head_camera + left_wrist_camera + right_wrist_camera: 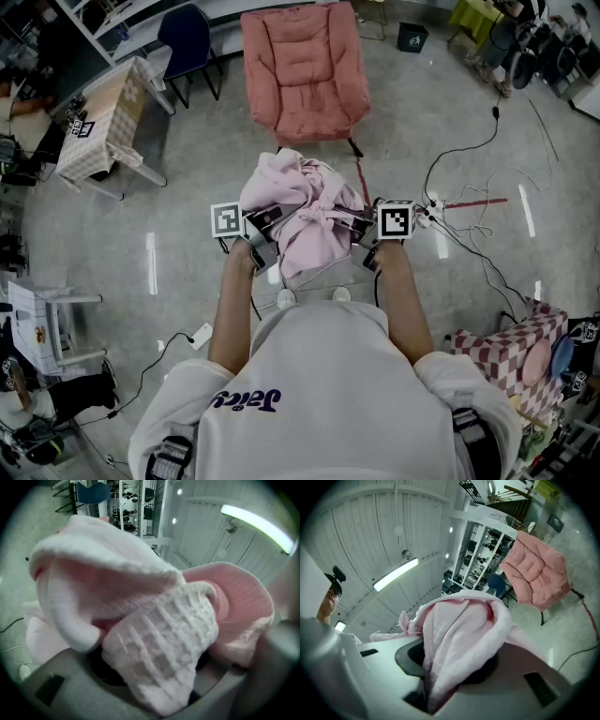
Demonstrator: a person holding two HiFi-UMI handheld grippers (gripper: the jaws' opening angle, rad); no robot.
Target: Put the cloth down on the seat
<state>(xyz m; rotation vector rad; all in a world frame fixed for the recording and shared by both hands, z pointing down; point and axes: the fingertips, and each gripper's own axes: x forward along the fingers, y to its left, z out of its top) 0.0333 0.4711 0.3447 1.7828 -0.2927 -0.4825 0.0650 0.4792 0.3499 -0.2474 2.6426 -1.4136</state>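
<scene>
A bunched pink cloth [298, 217] hangs between my two grippers, above the floor in front of me. My left gripper [265, 228] is shut on its left side; a waffle-weave fold [164, 644] fills the jaws in the left gripper view. Held at the cloth's right side, my right gripper [367, 232] is shut on a thick pink fold [459, 644]. The pink padded chair [305, 70] stands a short way ahead, its seat [314, 117] bare. It also shows at the upper right of the right gripper view, as the same chair [539, 569].
A checkered table [98, 122] and a dark blue chair [192, 42] stand at the left back. Black and white cables [469, 220] and a red line run over the floor at the right. A checkered box [506, 352] sits near right, a white stool [42, 314] near left.
</scene>
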